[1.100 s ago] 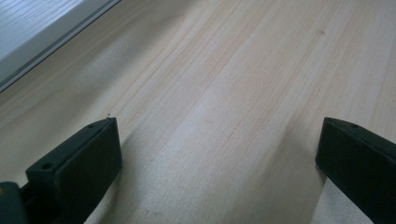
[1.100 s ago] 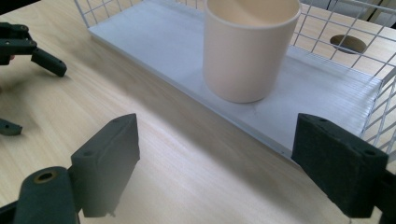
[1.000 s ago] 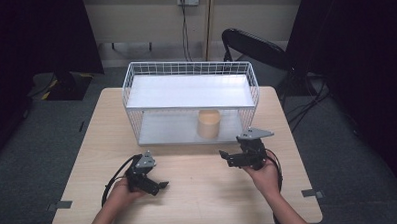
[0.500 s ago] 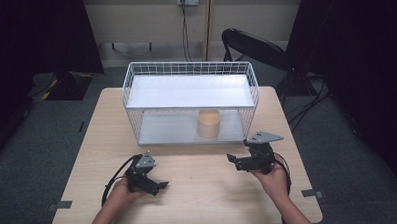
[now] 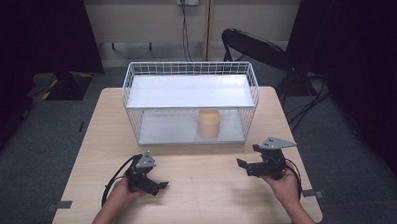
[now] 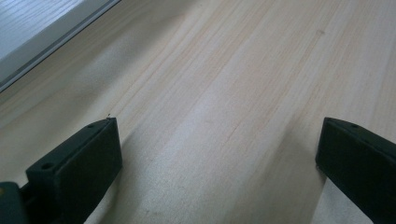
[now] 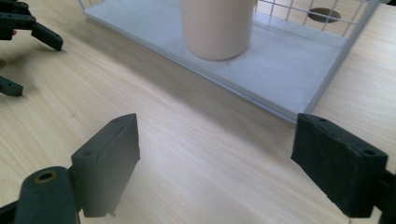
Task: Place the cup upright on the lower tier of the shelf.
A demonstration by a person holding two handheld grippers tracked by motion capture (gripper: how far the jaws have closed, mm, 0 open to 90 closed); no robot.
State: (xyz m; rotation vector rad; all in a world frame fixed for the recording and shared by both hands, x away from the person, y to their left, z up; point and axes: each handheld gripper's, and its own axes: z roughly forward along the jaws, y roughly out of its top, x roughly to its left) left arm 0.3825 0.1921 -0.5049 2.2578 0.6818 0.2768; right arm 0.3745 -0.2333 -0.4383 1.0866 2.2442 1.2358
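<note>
Both grippers lay low over the near part of the wooden table (image 5: 189, 202) in the high view, each held in a hand. On the left, the left gripper (image 5: 159, 184) pointed rightward, its jaws parted and gripping nothing. On the right, the right gripper (image 5: 242, 165) pointed leftward, a grey plate on top, its jaws likewise spread and empty. Farther off, at the table's middle, stood a white wire basket (image 5: 190, 68) with a flat shelf across its top and an open near side. Inside it, on the white floor panel toward the right, stood a tan cup (image 5: 209, 123), well apart from both grippers and nearer the right one.

From the left gripper view, the left gripper (image 6: 217, 154) showed two black jaws set wide, with bare wood grain between them and nothing gripped. A strip of the basket's white base (image 6: 42, 32) crossed the far left corner.

From the right gripper view, the right gripper (image 7: 215, 158) had its jaws wide apart over bare table, empty. Beyond them the cup (image 7: 217, 28) stood upright on the basket's floor panel (image 7: 289, 70), behind the front edge, ahead of the gap between the jaws. The left gripper's (image 7: 30, 51) black tips showed at the far left.
</note>
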